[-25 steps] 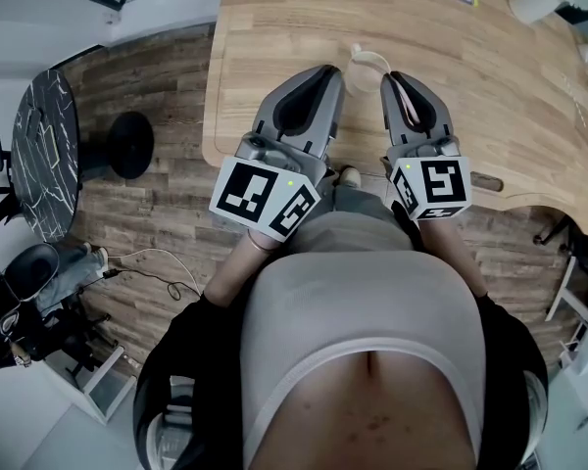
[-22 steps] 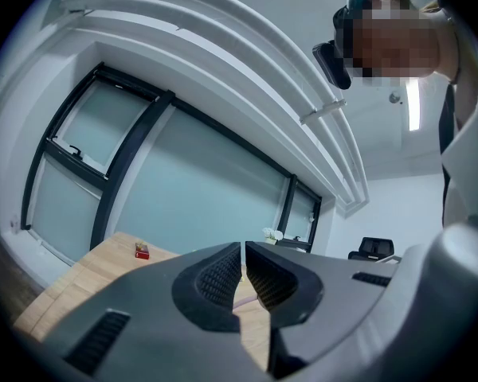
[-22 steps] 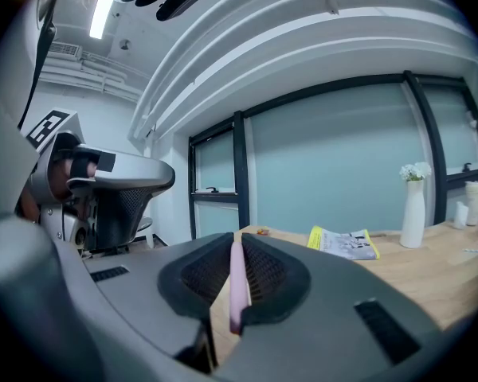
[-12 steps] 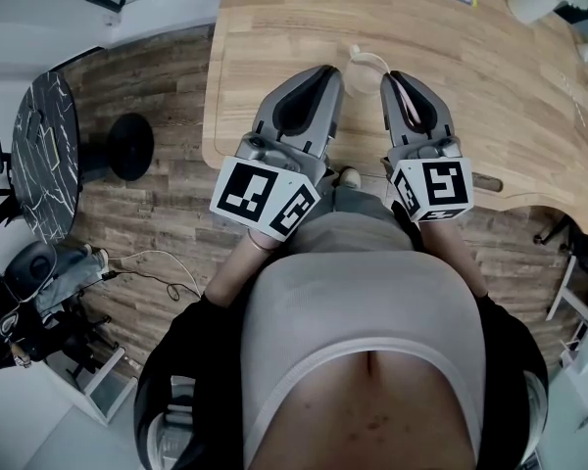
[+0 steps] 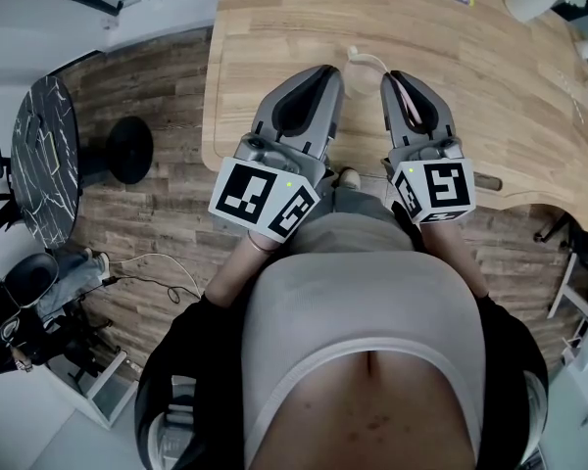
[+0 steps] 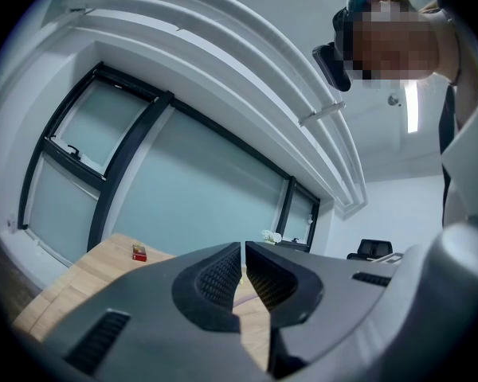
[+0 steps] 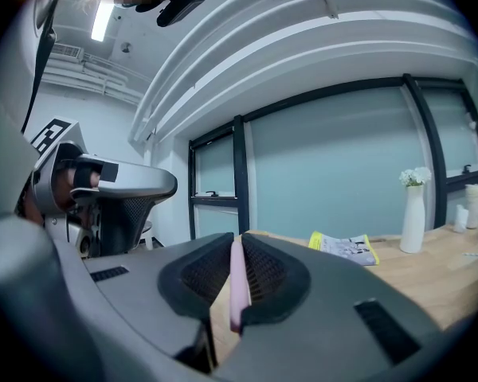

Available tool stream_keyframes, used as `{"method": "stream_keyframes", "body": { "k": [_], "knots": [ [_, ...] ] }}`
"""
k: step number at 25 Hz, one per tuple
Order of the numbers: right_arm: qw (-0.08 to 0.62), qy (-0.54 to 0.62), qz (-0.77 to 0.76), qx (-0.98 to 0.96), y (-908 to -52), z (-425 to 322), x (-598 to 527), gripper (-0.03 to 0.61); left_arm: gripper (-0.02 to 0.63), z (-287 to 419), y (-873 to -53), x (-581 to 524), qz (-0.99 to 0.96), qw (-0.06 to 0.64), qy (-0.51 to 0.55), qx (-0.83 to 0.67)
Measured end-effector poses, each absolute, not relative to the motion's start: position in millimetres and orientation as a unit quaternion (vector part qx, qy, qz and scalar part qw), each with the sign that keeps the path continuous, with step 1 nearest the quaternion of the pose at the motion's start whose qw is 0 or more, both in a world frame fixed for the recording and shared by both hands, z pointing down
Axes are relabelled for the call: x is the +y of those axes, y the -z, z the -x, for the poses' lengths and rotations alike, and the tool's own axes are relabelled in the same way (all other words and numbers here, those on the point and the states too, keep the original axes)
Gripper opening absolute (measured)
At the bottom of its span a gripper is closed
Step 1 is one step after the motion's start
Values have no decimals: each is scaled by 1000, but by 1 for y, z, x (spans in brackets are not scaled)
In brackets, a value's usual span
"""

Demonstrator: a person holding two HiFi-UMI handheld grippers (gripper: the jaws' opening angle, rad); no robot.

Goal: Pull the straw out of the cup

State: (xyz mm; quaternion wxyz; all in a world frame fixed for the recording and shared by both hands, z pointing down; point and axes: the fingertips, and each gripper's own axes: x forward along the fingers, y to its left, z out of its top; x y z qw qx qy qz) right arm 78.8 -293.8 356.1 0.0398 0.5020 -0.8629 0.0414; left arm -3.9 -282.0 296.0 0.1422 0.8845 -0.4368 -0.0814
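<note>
Presently the right gripper (image 7: pixel 237 243) is seen closed on a pink straw (image 7: pixel 236 293), which is pinched between the two ribbed pads. The straw's long axis is laid along the slit between the jaws. In the right gripper view it runs from the top to the bottom of the pads. In the head view it is shown as a pale pink strip along the gripper's length, from near the tips back toward the person. Whether it is tilted up or lies level cannot be told.

The left gripper (image 6: pixel 244 253) is held alongside, its jaws set together to a thin slit with nothing caught in it. Both grippers are pointed away from the person over the near edge of the wooden bench (image 5: pixel 274 27).

A clear cup (image 5: pixel 368 65) is stood on the bench just ahead of the tips, between the two grippers and nearer the right one. Farther back on the bench a yellow-edged booklet (image 7: pixel 342 249) is laid flat, and a white vase (image 7: pixel 413 221) with flowers is stood upright. A small red thing (image 6: pixel 139 252) is seen on the bench in the left gripper view.
</note>
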Motion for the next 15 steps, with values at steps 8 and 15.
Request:
{"method": "stream_keyframes", "body": {
  "k": [8,15],
  "knots": [
    [34,-38,-505,-862,-349,-80,-292,51,14,2,-297,-282,-886,145,80,-434],
    [29,-35,-504,-863,-342,-80,-291,51,14,2,-296,-282,-887,145,80,-431]
  ]
}}
